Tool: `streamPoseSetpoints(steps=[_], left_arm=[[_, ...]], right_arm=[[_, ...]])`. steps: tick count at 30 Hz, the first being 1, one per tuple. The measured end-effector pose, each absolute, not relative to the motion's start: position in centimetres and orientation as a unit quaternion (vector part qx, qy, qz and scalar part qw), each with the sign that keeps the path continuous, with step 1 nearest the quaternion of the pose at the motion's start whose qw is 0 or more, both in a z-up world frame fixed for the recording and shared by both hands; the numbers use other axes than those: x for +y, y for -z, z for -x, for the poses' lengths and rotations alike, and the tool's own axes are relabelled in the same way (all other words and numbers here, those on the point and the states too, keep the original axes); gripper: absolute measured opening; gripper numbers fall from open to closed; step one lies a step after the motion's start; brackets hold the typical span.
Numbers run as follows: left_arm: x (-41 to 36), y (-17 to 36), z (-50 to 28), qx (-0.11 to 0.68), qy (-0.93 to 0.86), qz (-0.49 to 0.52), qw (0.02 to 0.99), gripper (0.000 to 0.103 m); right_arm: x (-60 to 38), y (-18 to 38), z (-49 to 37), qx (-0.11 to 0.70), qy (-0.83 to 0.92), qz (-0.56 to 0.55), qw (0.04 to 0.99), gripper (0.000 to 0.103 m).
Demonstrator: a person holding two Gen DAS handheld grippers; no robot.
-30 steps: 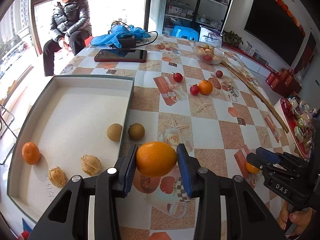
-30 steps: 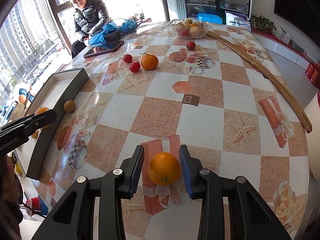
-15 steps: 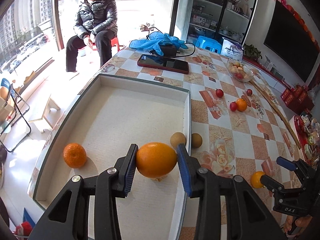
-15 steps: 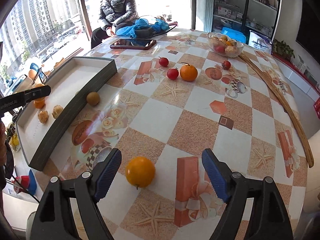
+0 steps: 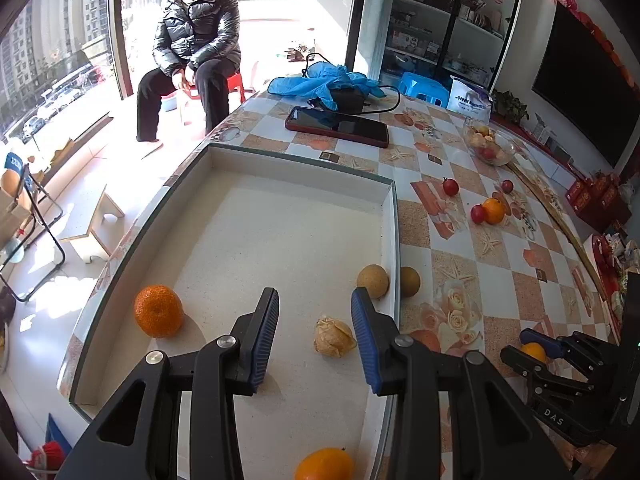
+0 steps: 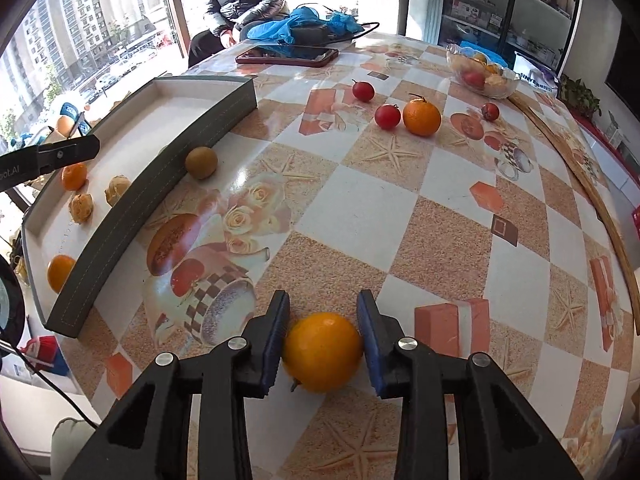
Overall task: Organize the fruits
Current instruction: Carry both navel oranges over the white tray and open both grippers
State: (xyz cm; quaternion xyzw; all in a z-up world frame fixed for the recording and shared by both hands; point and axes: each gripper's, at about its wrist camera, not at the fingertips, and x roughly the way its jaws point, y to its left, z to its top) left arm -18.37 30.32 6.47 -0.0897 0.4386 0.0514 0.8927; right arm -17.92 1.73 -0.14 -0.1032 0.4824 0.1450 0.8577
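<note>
Left gripper [image 5: 315,334] hovers above the white floor of the tray [image 5: 394,216], jaws apart and gripping nothing; a papery husked fruit [image 5: 334,337] lies on the tray floor in the gap between them, untouched by either pad. A large orange [image 5: 325,465] rests on the tray floor at the lower edge of the left wrist view, below the jaws. A mandarin [image 5: 159,311] sits to the left inside the tray, and a brown round fruit [image 5: 373,281] lies against the inner side of the tray's right wall. A second brown fruit [image 5: 409,281] lies just outside that wall, on the patterned table [image 5: 456,248].

Right gripper [image 6: 323,327] has just been closing, with a yellow-orange fruit [image 6: 322,351] between its jaws; both blue pads now press the fruit's sides, and it sits low against the table. Farther along the table stand another orange [image 6: 421,119] with a red cherry tomato [image 6: 387,116] just beside it, two more tomatoes near them, a glass bowl [image 6: 482,71] of fruit, and a phone [image 6: 287,56]. A person in a dark jacket [image 5: 197,28] sits beyond the table's far end
</note>
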Motion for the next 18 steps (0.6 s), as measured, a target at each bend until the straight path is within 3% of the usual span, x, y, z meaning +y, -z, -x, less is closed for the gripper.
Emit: streamPoseSetpoints(steps=[14, 18], left_arm=[[33.3, -6.0, 18.5, 0.443, -0.104, 0.091, 0.886, 0.042], [33.6, -5.8, 19.2, 0.44, -0.112, 0.083, 0.887, 0.056]], right_arm=[[13.1, -4.3, 11.3, 0.491, -0.266, 0.015, 0.83, 0.036], [16.6, -3.5, 10.4, 0.497, -0.283, 0.018, 0.82, 0.036]])
